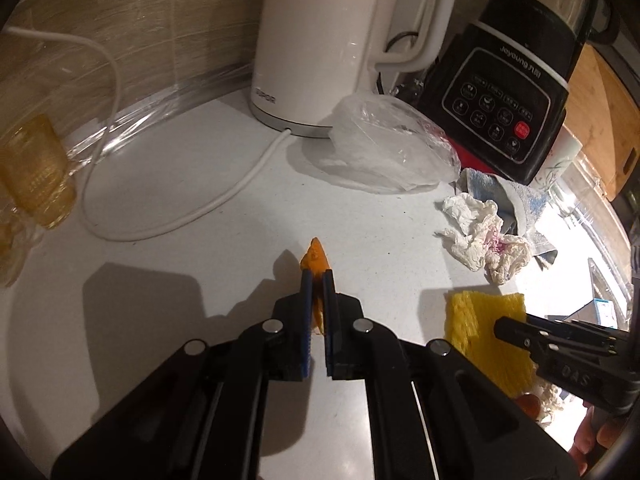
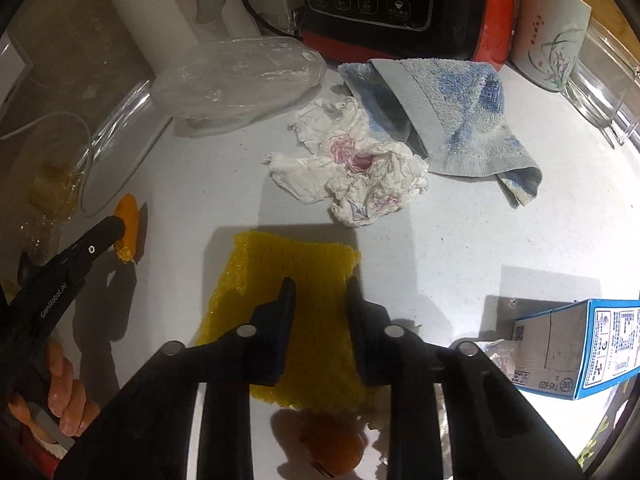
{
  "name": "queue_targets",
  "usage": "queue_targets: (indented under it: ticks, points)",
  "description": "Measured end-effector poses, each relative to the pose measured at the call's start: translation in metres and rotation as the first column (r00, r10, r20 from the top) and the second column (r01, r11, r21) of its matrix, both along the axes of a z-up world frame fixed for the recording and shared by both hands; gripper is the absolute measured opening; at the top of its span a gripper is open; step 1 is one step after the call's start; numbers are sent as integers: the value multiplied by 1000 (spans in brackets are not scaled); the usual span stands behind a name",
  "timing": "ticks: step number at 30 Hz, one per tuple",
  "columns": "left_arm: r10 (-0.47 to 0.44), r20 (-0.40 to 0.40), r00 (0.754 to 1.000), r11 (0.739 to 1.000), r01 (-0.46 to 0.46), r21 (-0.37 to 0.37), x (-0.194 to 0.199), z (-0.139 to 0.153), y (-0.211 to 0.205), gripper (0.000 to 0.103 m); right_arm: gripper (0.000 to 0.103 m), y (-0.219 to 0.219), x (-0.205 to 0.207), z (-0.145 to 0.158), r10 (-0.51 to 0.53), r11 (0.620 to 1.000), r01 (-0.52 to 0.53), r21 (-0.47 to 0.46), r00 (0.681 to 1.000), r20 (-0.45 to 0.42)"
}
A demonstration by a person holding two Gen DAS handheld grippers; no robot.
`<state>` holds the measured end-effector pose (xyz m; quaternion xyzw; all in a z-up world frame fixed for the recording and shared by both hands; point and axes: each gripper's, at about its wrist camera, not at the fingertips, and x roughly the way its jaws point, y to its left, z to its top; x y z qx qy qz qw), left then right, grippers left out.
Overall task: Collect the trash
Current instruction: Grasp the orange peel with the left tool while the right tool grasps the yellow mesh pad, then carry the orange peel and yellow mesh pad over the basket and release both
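My left gripper (image 1: 317, 276) is shut on an orange peel (image 1: 315, 259), held just above the white counter; it also shows in the right wrist view (image 2: 127, 228). My right gripper (image 2: 320, 284) is open over a yellow foam net (image 2: 304, 280), its fingers either side of the net's middle. The net also shows in the left wrist view (image 1: 480, 312). A crumpled, pink-stained tissue (image 2: 352, 172) lies beyond the net. A clear plastic bag (image 2: 236, 76) lies by the kettle. More orange peel (image 2: 332, 448) lies under my right gripper.
A white kettle (image 1: 320, 40) with its cord (image 1: 224, 196), a black blender (image 1: 516, 92), a blue towel (image 2: 452, 120), a mug (image 2: 552, 32), a blue-white carton (image 2: 580, 348) and an amber glass (image 1: 32, 168) stand around the counter (image 1: 192, 152).
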<state>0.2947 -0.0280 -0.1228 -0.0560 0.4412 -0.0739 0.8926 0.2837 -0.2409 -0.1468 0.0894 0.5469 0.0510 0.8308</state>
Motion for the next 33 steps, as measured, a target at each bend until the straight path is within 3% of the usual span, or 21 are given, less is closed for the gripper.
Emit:
queue_targets:
  ticks: [2, 7, 13, 22, 33]
  points:
    - [9, 4, 1000, 1000, -9, 8, -6, 2, 3, 5, 12, 5, 0, 5, 7, 1000, -7, -3, 1000, 18]
    - [3, 15, 1000, 1000, -3, 9, -25, 10, 6, 5, 11, 17, -5, 21, 38, 999, -40, 30, 997, 71]
    - [-30, 25, 999, 999, 29, 24, -61, 31, -6, 5, 11, 13, -42, 57, 55, 997, -63, 49, 987, 149]
    - [-141, -31, 990, 990, 141, 10, -148, 49, -61, 5, 11, -31, -168, 93, 33, 999, -31, -14, 979, 200]
    - [-264, -105, 959, 964, 266, 14, -281, 45, -120, 5, 11, -87, -326, 72, -41, 997, 51, -59, 987, 155]
